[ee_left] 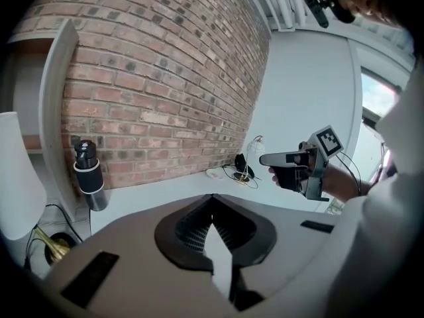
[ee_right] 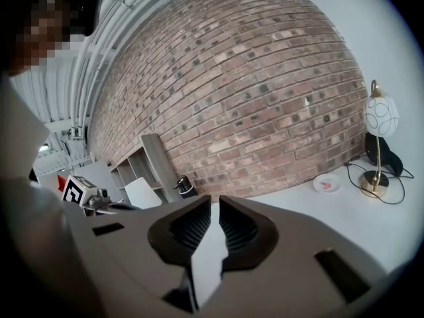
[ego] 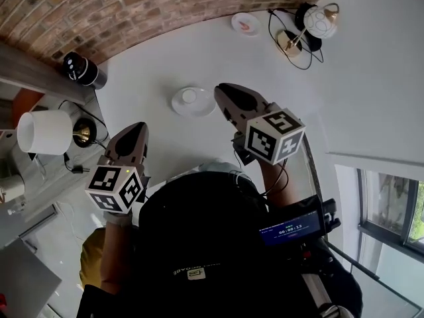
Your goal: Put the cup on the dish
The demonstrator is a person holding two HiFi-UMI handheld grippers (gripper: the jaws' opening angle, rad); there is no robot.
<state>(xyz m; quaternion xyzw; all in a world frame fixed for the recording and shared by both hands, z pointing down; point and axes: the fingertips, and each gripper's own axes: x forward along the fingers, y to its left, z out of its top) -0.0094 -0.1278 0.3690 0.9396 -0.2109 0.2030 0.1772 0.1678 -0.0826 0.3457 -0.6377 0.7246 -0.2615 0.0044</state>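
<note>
A white dish [ego: 180, 106] lies on the white table, with a small white round cup-like thing [ego: 189, 97] in its middle. My right gripper [ego: 224, 90] hovers just right of that dish. In the right gripper view its jaws [ee_right: 214, 201] stand nearly together with a narrow gap and nothing between them. My left gripper [ego: 138, 128] hangs lower left of the dish, well apart from it. Its jaws [ee_left: 212, 197] meet at the tips and are empty. A second small dish [ego: 246, 23] with a pink mark sits far back, seen again as the pink-marked dish [ee_right: 328, 183].
A globe lamp [ego: 321, 20] with a brass base and black cable stands at the back right. A black bottle [ego: 83, 69] stands by the brick wall at the left. A white lampshade [ego: 45, 131] sits on a side shelf. A window [ego: 394, 211] is at the right.
</note>
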